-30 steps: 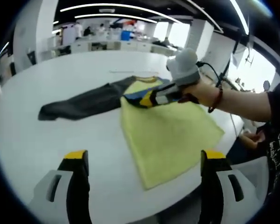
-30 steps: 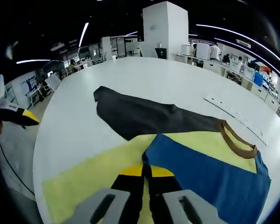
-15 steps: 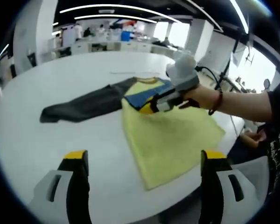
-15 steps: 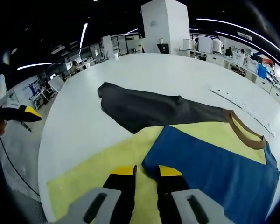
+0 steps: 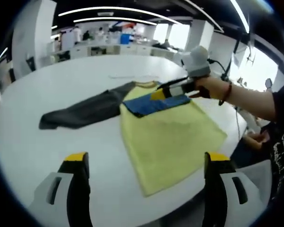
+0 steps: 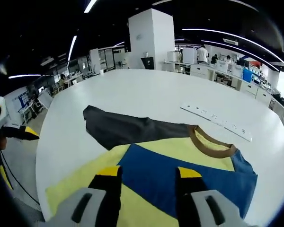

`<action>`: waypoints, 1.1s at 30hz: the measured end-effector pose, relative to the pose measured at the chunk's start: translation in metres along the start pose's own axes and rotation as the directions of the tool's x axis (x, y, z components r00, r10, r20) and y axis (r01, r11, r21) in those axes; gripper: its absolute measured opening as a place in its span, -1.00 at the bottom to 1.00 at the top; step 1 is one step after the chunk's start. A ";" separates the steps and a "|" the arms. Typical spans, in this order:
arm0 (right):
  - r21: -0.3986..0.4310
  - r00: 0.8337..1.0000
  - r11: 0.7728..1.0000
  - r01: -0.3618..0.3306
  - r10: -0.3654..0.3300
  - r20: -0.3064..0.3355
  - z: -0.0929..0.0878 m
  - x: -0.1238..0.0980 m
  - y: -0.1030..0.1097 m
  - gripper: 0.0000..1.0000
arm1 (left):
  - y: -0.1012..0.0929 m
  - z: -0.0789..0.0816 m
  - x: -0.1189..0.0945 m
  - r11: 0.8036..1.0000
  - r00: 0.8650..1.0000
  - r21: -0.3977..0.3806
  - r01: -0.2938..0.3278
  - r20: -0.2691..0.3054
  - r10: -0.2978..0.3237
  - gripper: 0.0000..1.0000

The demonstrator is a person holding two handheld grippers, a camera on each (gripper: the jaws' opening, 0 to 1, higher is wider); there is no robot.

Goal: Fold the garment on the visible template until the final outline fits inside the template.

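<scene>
Left gripper view: the left tool (image 5: 144,165) hangs above the near edge of the white surface (image 5: 47,137) with its two yellow-tipped jaws wide apart and nothing between them. Farther out on the surface lies the garment (image 5: 173,137), a yellow shirt with its body spread toward the near right edge, a blue sleeve (image 5: 154,105) folded across its upper part and a dark grey sleeve (image 5: 80,112) stretched out to the left. Coming in from the right, a person's hand with a red wristband holds the right tool (image 5: 160,94) just above the blue sleeve, near the collar. Right gripper view: the right tool (image 6: 146,172) looks down on the same garment (image 6: 75,182), its jaws parted and holding nothing, their tips over the blue sleeve (image 6: 180,177). The brown-edged collar (image 6: 210,142) lies beyond, and the dark grey sleeve (image 6: 118,130) runs off to the left. A white strip (image 6: 215,122) rests on the surface (image 6: 132,90) behind the collar, apart from the shirt.
</scene>
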State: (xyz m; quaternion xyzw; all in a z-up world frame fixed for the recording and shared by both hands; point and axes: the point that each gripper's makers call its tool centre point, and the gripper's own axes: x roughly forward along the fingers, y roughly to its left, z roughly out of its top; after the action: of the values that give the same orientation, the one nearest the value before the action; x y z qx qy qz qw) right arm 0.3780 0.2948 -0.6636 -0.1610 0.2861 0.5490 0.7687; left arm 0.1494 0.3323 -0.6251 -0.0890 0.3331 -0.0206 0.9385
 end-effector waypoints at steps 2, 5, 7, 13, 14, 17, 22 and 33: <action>0.007 1.000 1.000 0.018 -0.019 0.006 0.000 -0.007 -0.009 -0.12 | -0.001 0.000 0.000 1.000 1.000 0.001 0.000 0.000 0.000 0.96; 0.015 0.999 0.999 0.045 -0.046 0.008 -0.004 -0.016 -0.022 -0.10 | -0.001 0.001 0.000 1.000 1.000 0.002 -0.001 0.001 0.001 0.96; 0.023 0.998 0.998 0.056 -0.056 0.001 -0.008 -0.020 -0.029 -0.07 | -0.001 0.002 0.000 1.000 1.000 0.003 -0.003 0.004 0.003 0.98; 0.053 0.996 0.995 0.090 -0.089 -0.013 -0.021 -0.035 -0.050 0.00 | 0.000 0.002 0.000 1.000 1.000 0.006 -0.005 0.000 0.005 0.98; 0.057 0.996 0.994 0.094 -0.094 -0.013 -0.022 -0.039 -0.054 0.00 | -0.001 0.002 0.001 1.000 1.000 0.008 -0.004 0.001 0.004 0.98; 0.070 0.994 0.991 0.110 -0.110 -0.008 -0.024 -0.047 -0.064 0.01 | -0.002 0.003 0.002 1.000 1.000 0.008 -0.001 -0.001 0.001 0.98; 0.105 0.990 0.985 0.139 -0.139 -0.006 -0.030 -0.061 -0.083 -0.02 | -0.004 0.003 0.005 1.000 1.000 0.015 0.000 -0.003 0.000 0.98; 0.162 0.980 0.966 0.200 -0.199 -0.023 -0.049 -0.088 -0.117 -0.10 | -0.006 0.005 0.008 1.000 1.000 0.028 0.007 -0.006 -0.007 0.98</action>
State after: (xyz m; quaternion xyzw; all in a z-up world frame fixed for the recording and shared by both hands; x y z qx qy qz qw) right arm 0.4541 0.1605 -0.6556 -0.1270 0.3150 0.4429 0.8297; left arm 0.1594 0.3265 -0.6252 -0.0769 0.3352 -0.0289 0.9386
